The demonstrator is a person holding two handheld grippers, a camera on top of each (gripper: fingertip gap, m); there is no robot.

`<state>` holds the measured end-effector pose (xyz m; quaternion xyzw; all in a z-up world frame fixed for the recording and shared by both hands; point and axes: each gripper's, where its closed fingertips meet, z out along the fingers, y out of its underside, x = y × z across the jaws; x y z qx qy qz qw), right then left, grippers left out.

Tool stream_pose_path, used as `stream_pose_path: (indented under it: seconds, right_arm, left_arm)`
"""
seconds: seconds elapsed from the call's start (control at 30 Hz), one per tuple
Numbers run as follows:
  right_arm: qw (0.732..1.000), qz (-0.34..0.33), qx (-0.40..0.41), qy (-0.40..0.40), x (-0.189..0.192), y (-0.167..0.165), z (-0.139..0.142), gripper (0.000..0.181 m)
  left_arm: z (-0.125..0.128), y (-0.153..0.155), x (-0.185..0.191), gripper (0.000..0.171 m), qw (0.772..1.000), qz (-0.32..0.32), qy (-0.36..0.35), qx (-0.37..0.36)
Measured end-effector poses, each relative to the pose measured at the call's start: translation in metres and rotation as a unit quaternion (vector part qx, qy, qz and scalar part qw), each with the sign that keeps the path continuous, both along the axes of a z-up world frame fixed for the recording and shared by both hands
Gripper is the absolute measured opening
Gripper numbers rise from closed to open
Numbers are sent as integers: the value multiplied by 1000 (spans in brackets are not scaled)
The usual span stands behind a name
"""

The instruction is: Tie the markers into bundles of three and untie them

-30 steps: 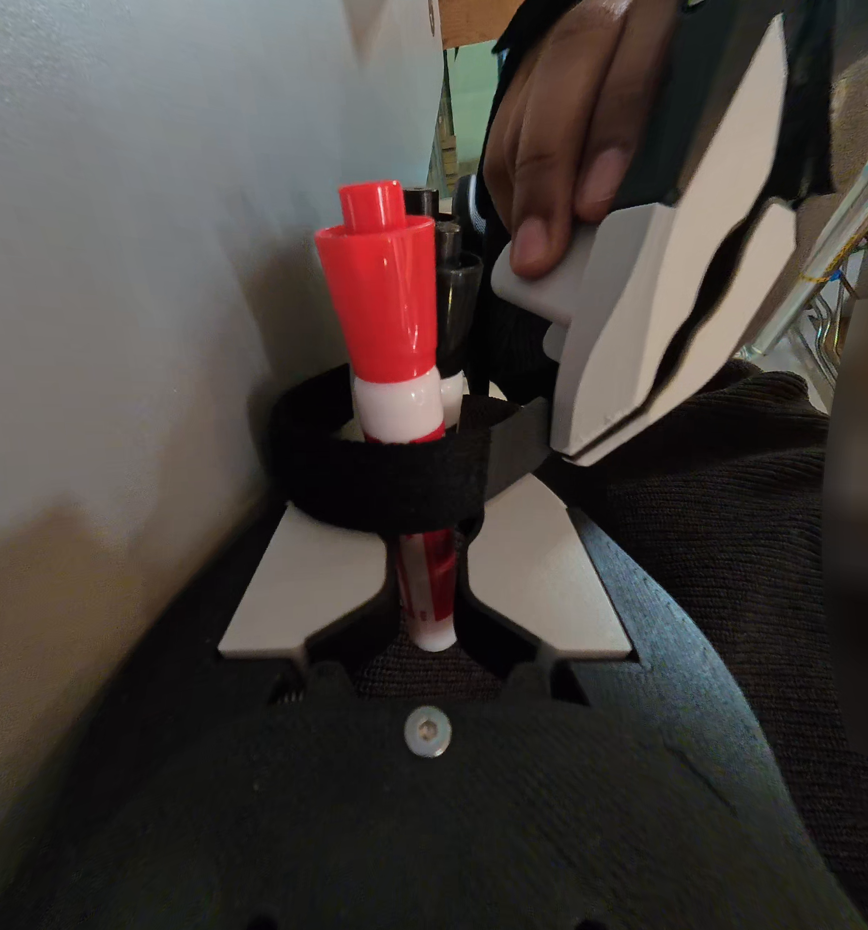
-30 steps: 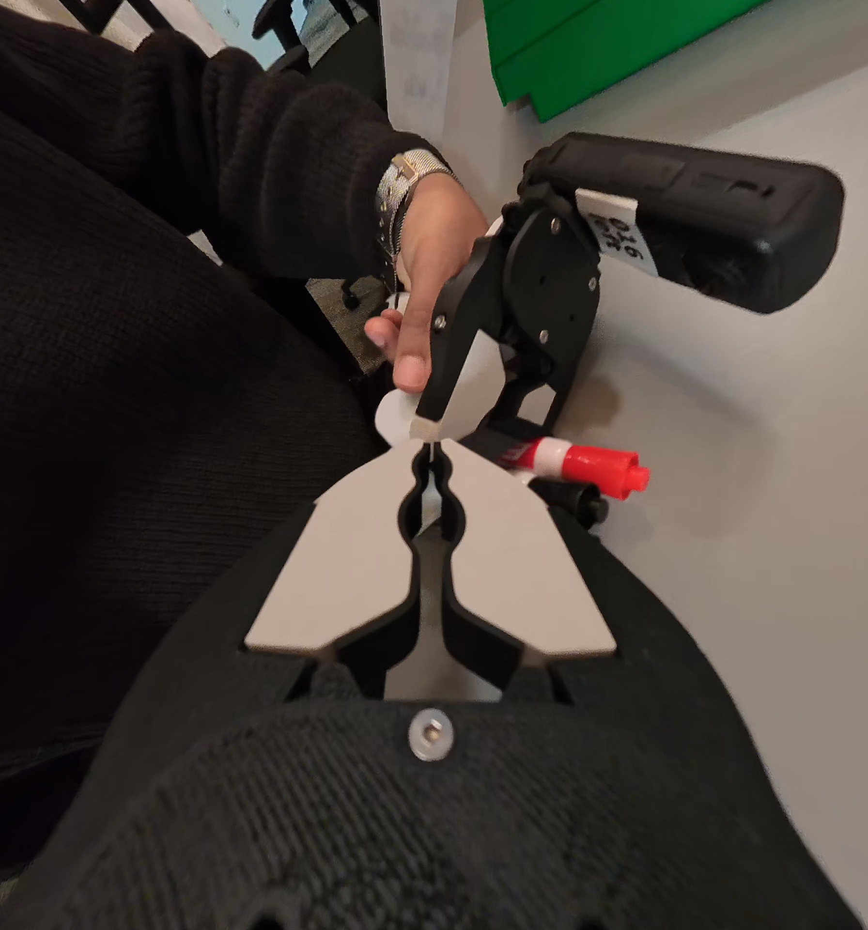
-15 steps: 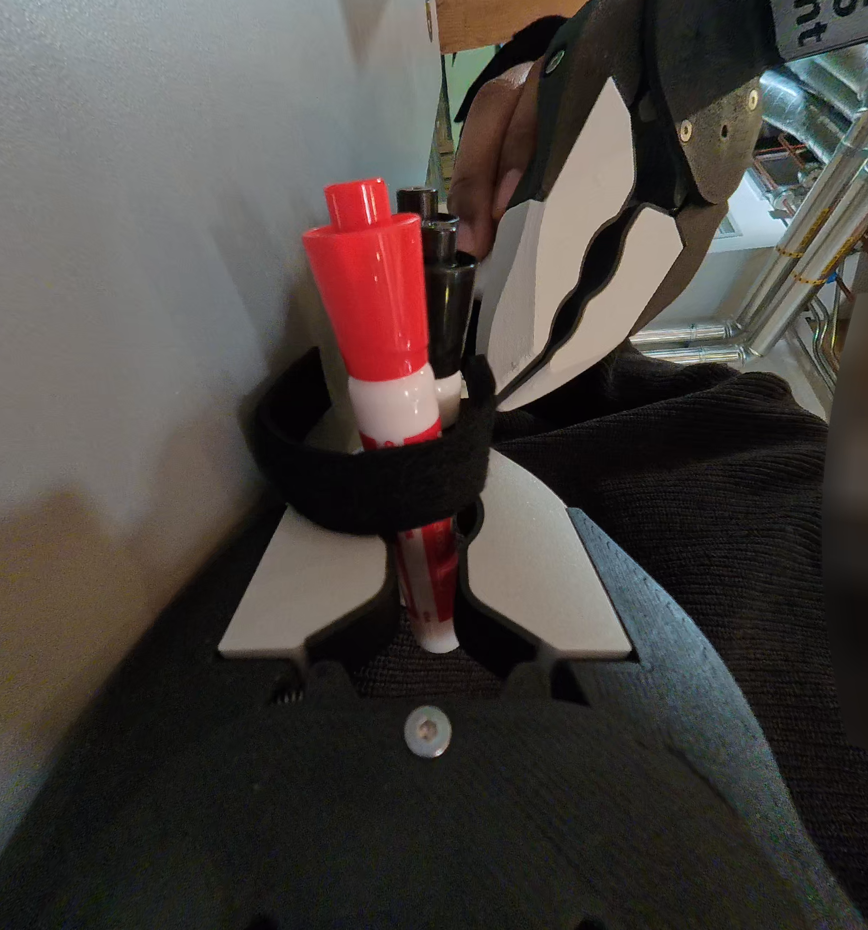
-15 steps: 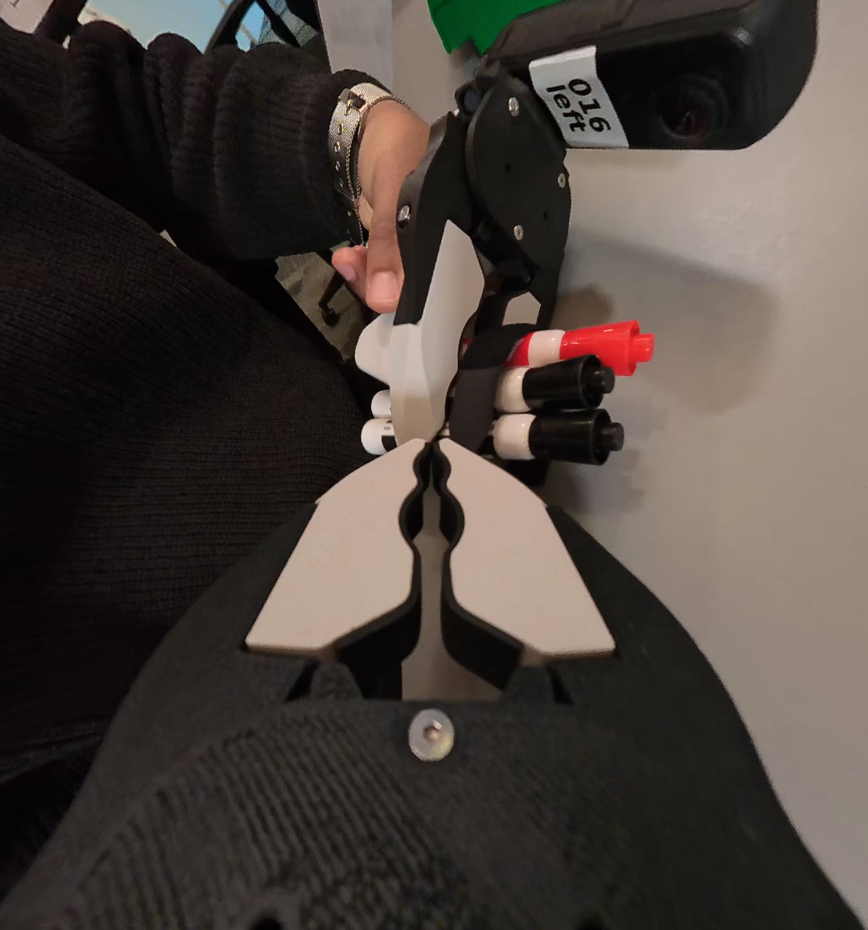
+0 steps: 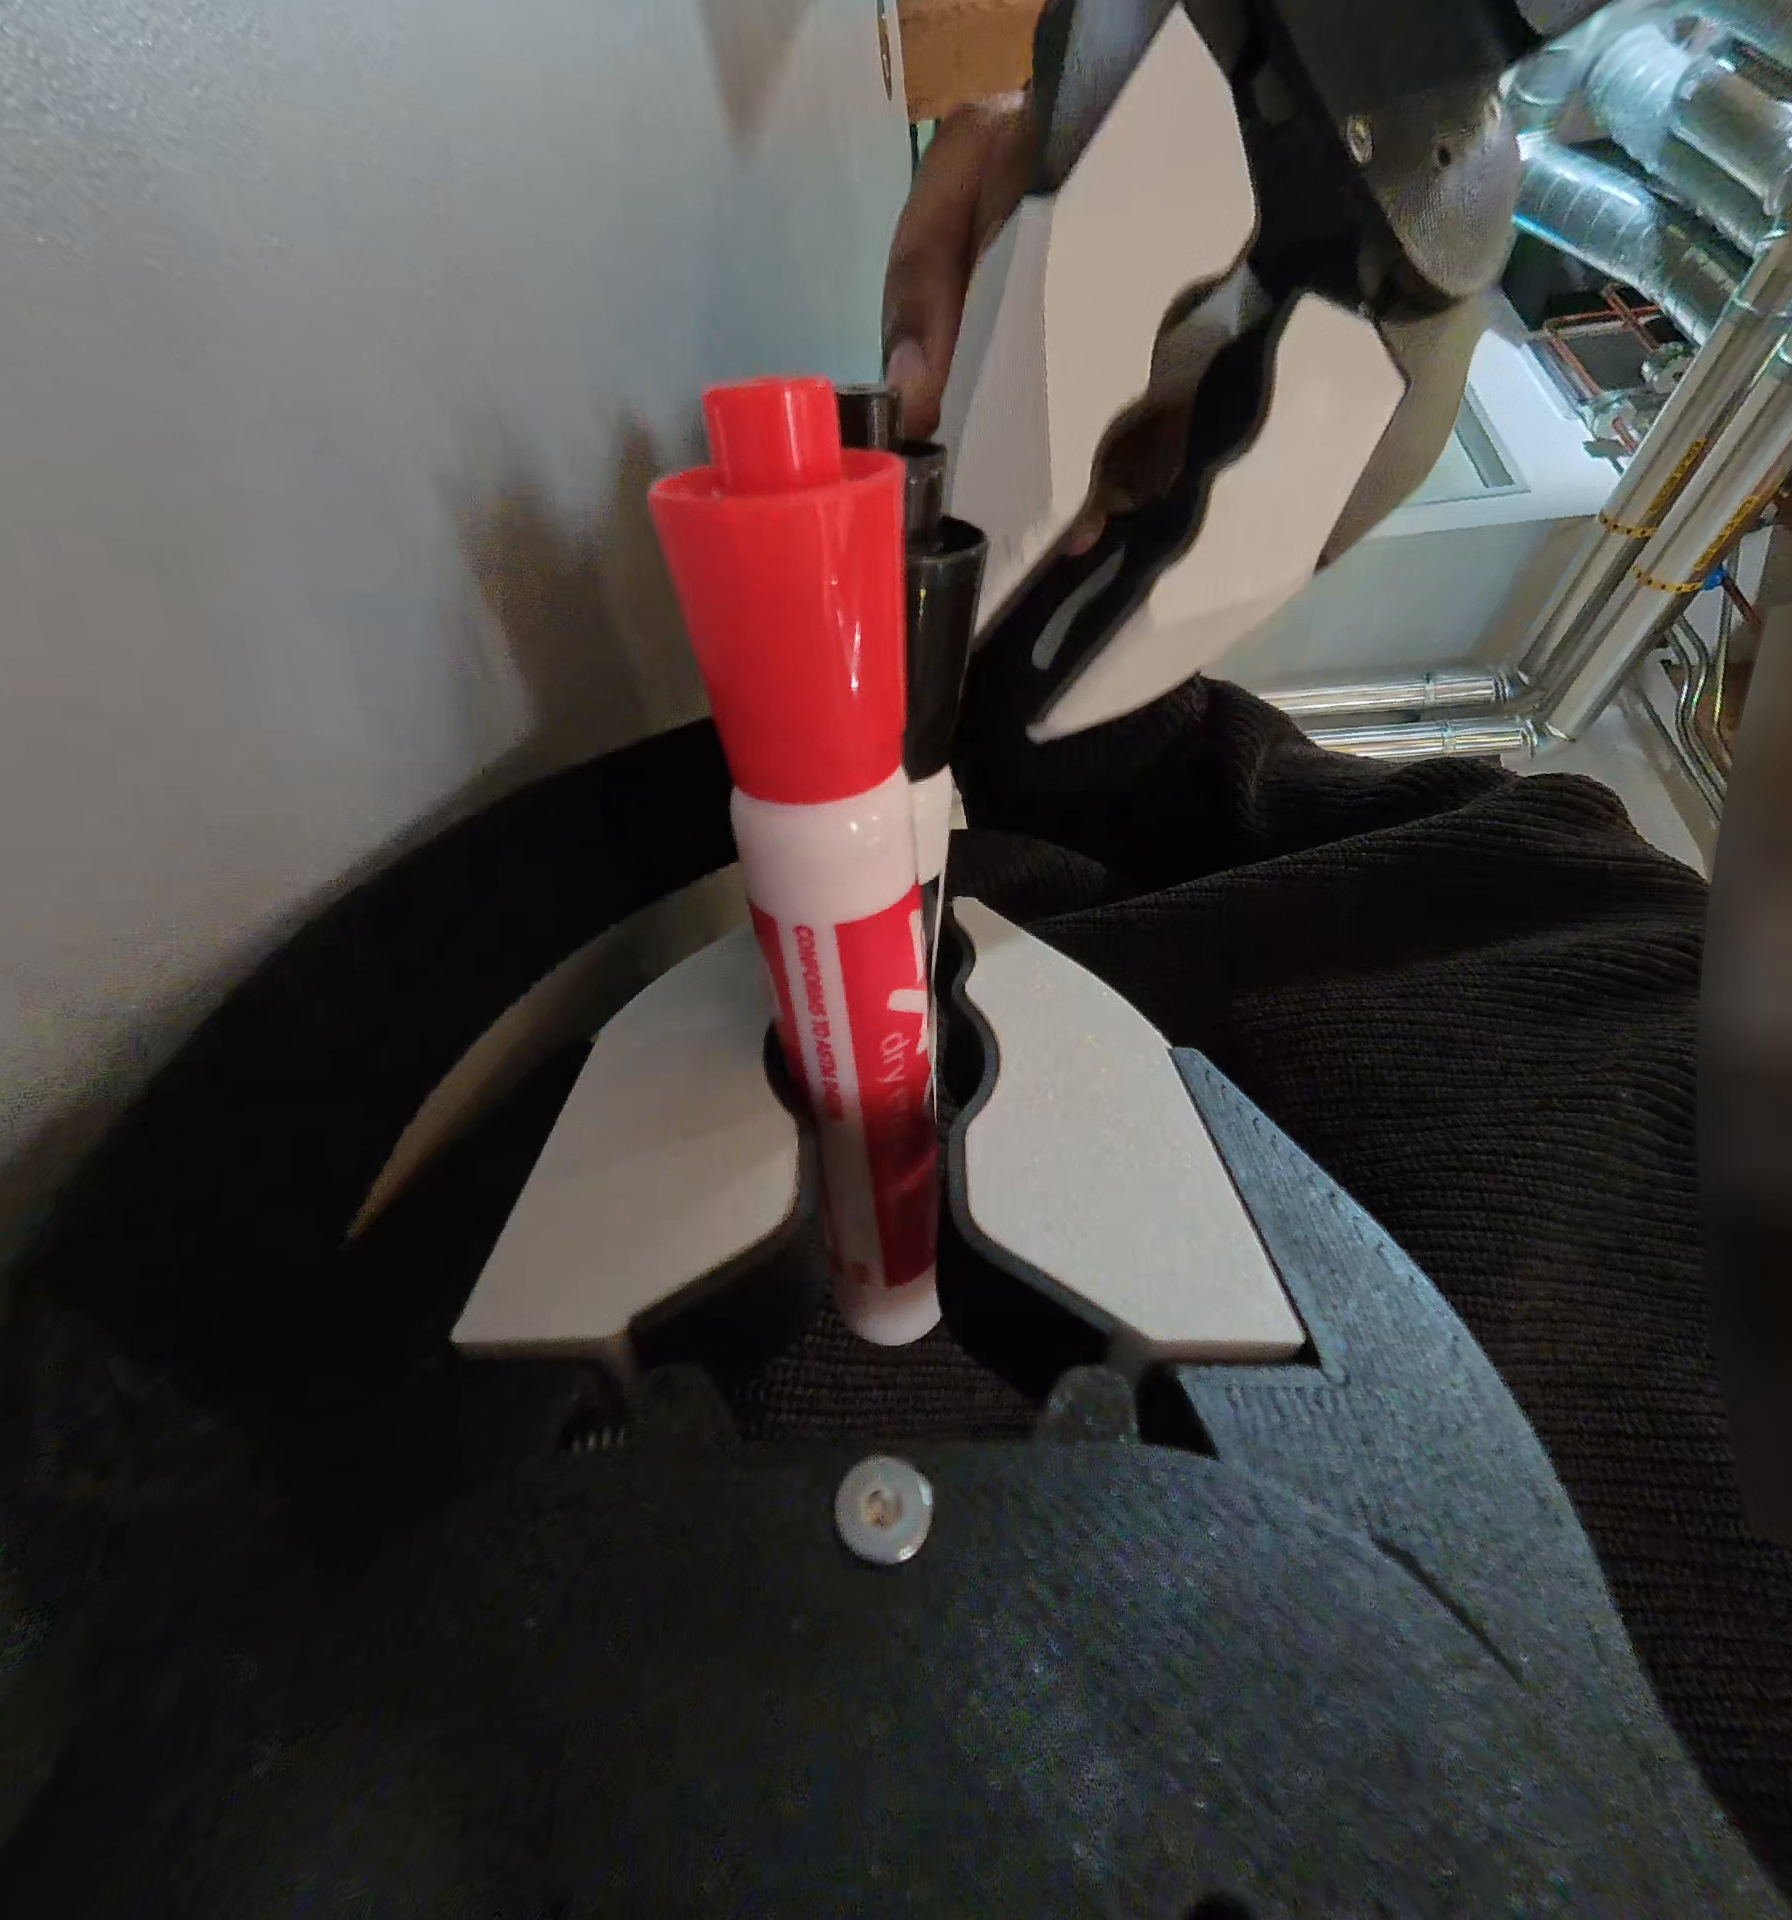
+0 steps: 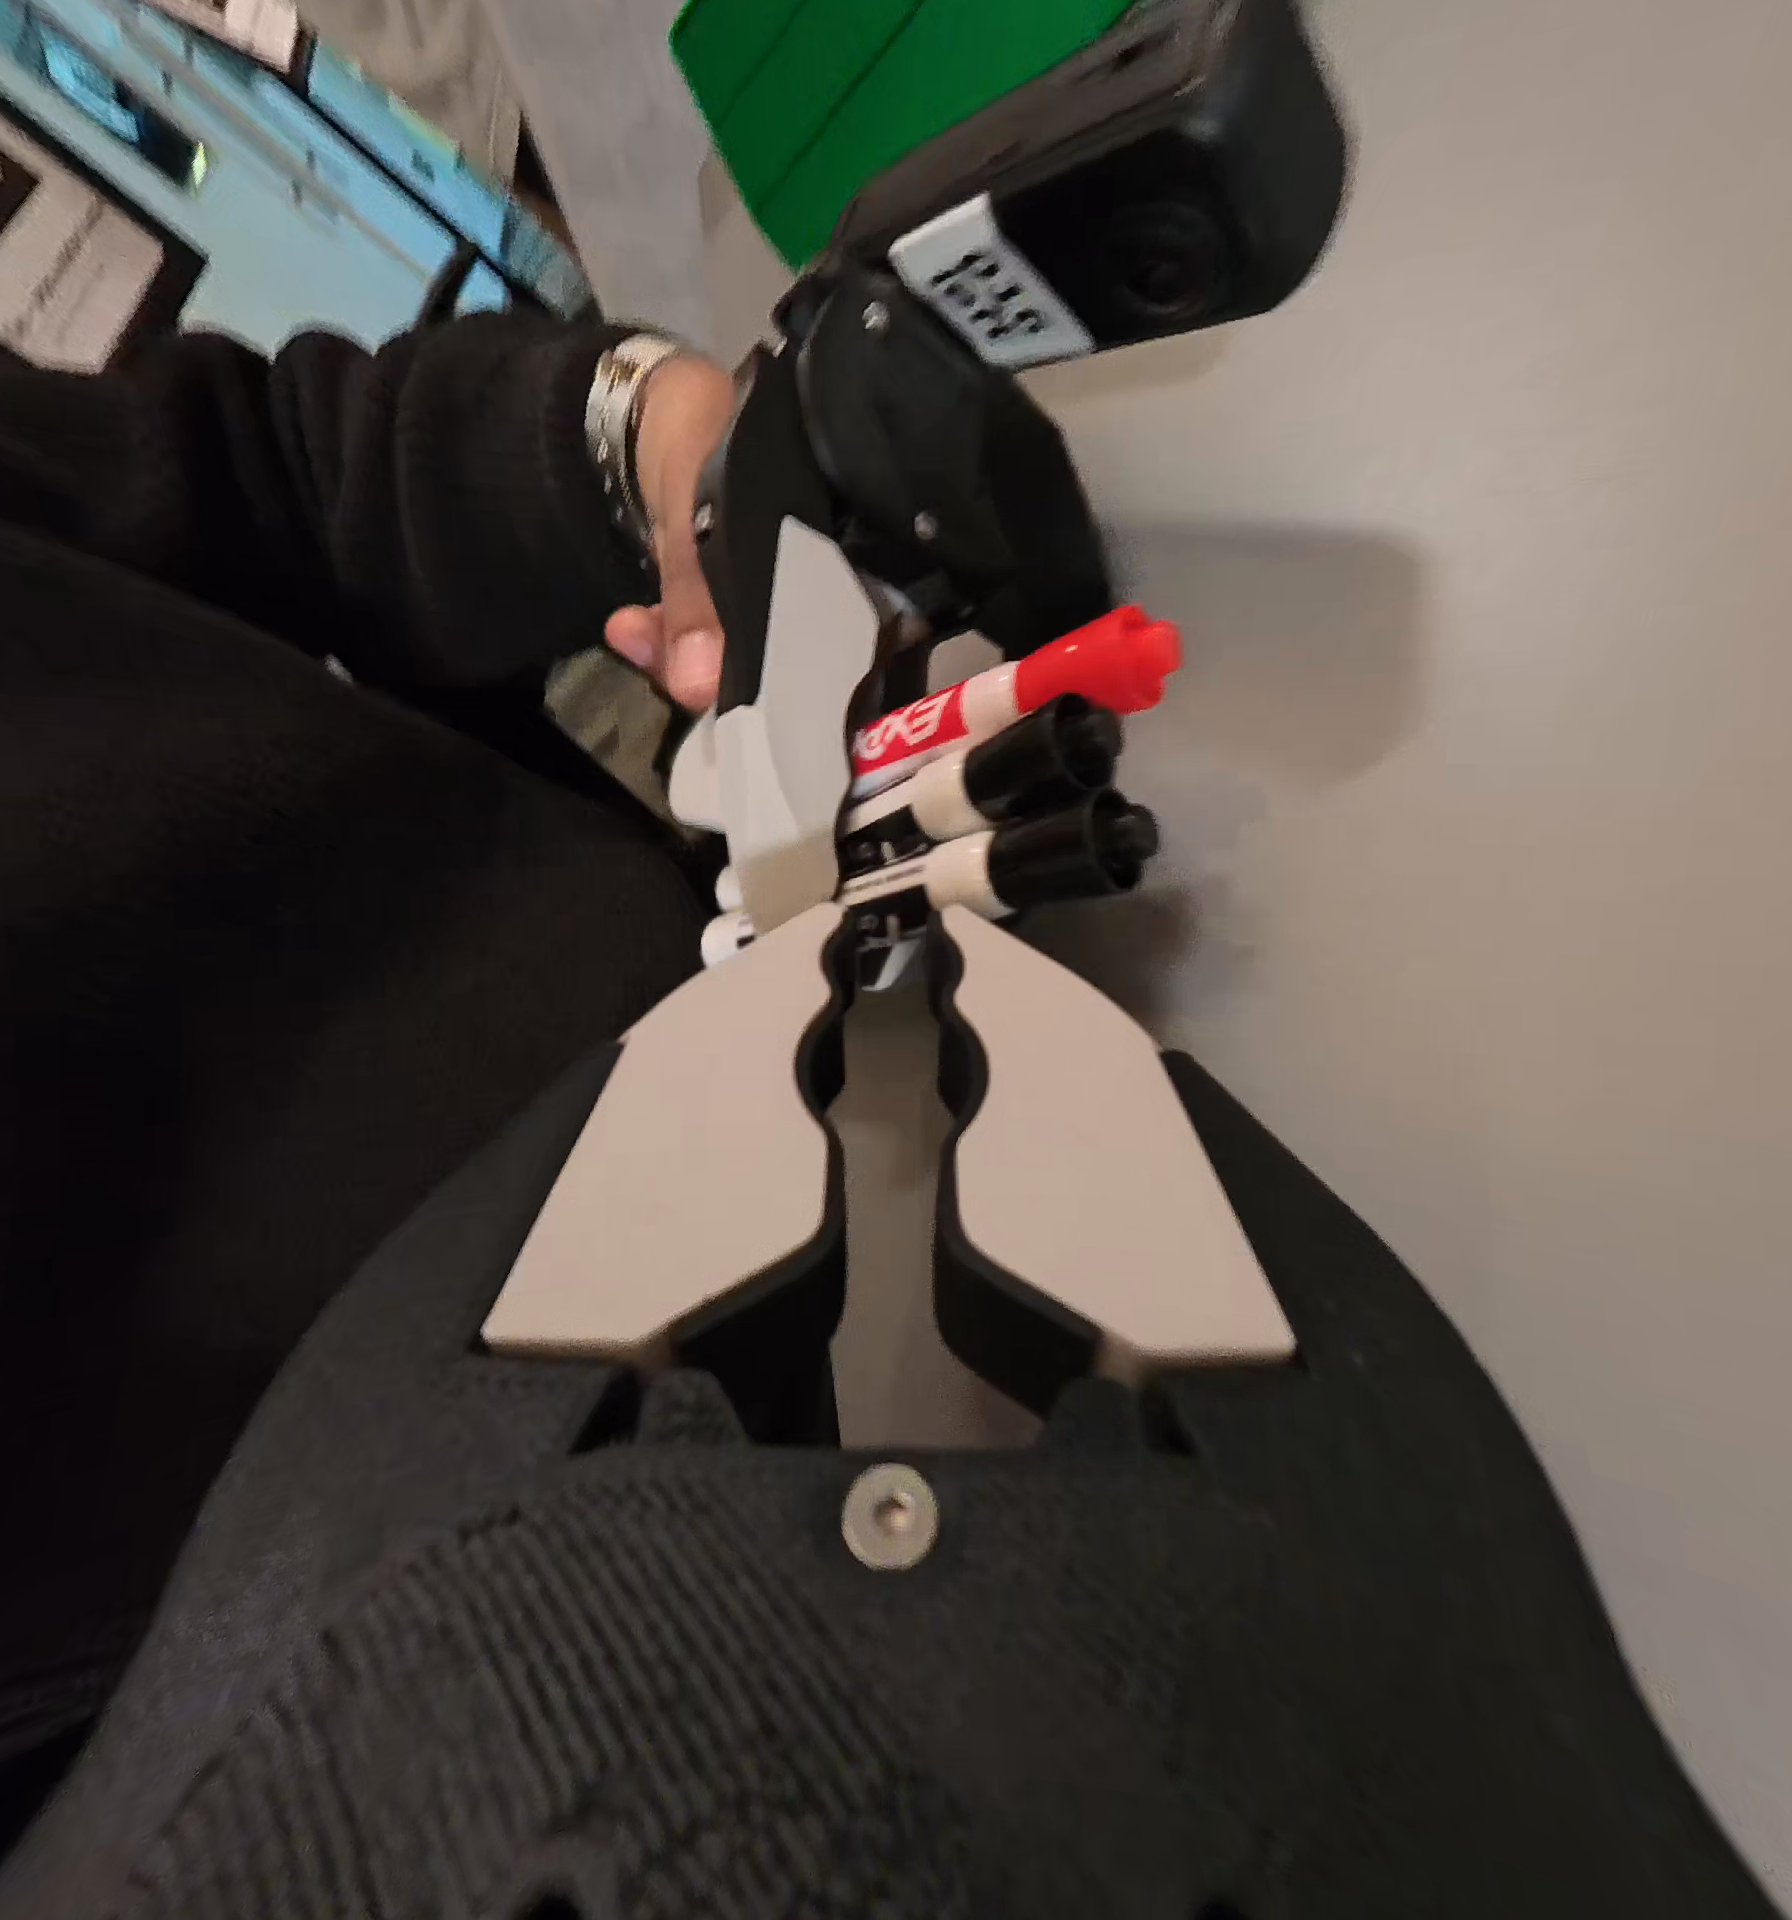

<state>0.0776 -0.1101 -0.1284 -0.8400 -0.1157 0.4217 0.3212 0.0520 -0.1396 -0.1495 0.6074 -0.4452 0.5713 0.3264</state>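
The black strap that ringed the markers half a second ago is gone from them, so we judge this bundle untied. Our left gripper (image 5: 871, 1039) grips the red marker (image 5: 830, 831) upright, two black markers (image 6: 1037, 821) beside it. Our right gripper (image 6: 887, 935) hovers just beside their caps, narrowly parted, holding nothing we can see

Red marker (image 5: 850, 1039): you'll find white lettering along its red label band.
White sticker (image 6: 985, 286): dark characters, just below the black camera (image 6: 1162, 208).
Paper sign (image 6: 9, 208): black print, blurred for you.
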Motion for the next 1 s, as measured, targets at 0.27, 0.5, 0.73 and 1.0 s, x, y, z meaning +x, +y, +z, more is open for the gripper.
stream_pose_path:
  seconds: [0.27,0.5,0.73,1.0]
  right_arm:
    - [988,-130,-20,82,35,14,5,19]
    - [988,-125,-53,71,28,14,-12,27]
    - [988,-130,-75,37,21,13,-24,28]
    - [992,-93,-85,-26,5,2,-38,23]
  left_arm:
    - [1,2,1,20,1000,5,-2,-3]
    - [2,8,2,20,1000,13,-4,-3]
    - [7,12,1,19,1000,18,-12,0]
    - [4,23,0,19,999,32,-5,11]
